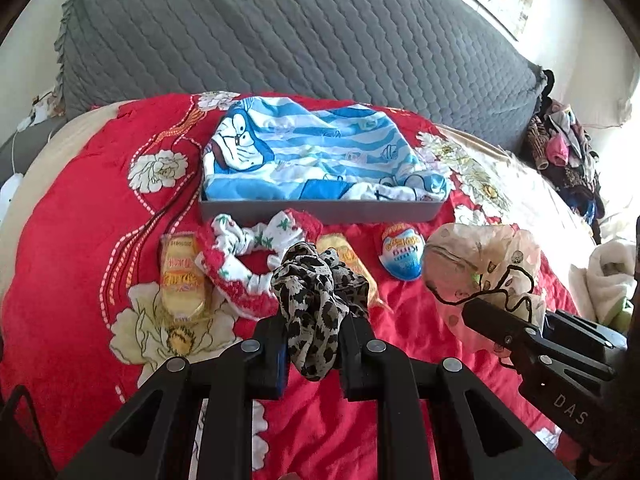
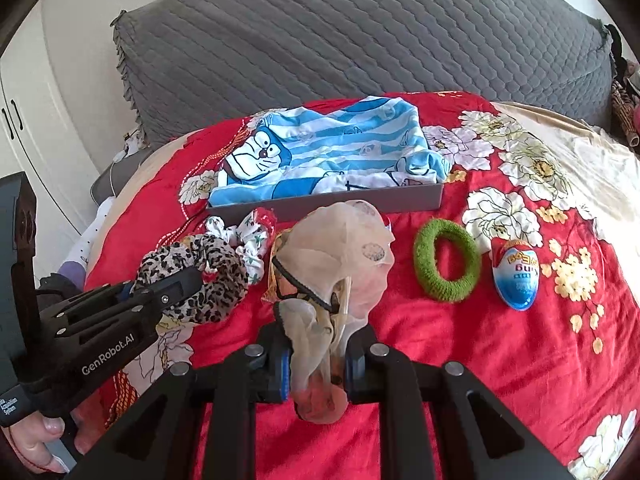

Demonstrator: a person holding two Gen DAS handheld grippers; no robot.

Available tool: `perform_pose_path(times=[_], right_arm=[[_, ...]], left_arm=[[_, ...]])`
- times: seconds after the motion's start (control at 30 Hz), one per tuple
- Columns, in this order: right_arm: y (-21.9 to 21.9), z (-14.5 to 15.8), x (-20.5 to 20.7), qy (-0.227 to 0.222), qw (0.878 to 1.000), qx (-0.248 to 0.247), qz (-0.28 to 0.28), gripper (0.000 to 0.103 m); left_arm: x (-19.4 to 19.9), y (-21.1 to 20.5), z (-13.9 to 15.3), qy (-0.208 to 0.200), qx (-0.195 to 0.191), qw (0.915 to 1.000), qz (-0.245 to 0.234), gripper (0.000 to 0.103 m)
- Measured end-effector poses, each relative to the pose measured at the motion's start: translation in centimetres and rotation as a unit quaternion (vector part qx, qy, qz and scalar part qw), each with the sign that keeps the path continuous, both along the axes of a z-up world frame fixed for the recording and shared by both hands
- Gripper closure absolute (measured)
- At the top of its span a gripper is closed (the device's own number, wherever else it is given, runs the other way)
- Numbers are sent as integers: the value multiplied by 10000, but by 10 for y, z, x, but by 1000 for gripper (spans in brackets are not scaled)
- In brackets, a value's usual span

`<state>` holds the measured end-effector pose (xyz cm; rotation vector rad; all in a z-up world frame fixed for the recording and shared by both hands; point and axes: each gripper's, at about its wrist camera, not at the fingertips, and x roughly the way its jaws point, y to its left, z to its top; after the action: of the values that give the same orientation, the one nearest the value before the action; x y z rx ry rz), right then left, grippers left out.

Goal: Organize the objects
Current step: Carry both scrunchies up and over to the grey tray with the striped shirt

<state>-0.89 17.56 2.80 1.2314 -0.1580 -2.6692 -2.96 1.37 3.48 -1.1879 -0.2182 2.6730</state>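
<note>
Tray point(image 1: 320, 213) lies far of both my grippers; left gripper point(image 1: 313, 354) pinches leopard scrunchie point(image 1: 316, 300), right gripper point(image 2: 316, 364) pinches sheer scrunchie point(image 2: 340, 248).

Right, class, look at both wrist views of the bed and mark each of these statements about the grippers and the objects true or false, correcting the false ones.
1. The left gripper is shut on the leopard-print scrunchie. True.
2. The right gripper is open and holds nothing. False: it is shut on the sheer cream scrunchie.
3. The green knitted ring lies inside the grey tray. False: it lies on the red bedspread, in front of the tray.
4. A blue-and-white striped cartoon cloth fills the tray. True.
5. The egg-shaped sweet lies on the bedspread beside the green ring. True.
</note>
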Motion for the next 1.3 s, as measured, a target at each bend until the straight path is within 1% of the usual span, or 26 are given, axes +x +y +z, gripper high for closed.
perform_pose_path(times=[0.27,0.63,0.77,1.07,1.13,1.2,1.3], right_arm=[[0,4,-20,88,10000,-40,7,84],[-4,4,-62,166,9998,-107,12,84],[-6,6,-77,230,9997,-58,26,84],[-11,17,-124,356,9993,-102,51,84],[-12,20,-138,411,9991,-96,47,84],[-12,21,-149,441,9989,-112,72,84],[-9,19,-174,396,9991,-143,34,83]], left_arm=[[-17,0,0,77,2,10000,42,84],[-57,0,3,185,-21,9998,74,84],[-72,2,9,332,-100,9994,27,84],[-119,4,20,512,-212,9984,57,84],[-130,4,20,489,-211,9986,57,84],[-142,5,19,544,-299,9980,69,84],[-159,6,15,524,-303,9981,107,84]])
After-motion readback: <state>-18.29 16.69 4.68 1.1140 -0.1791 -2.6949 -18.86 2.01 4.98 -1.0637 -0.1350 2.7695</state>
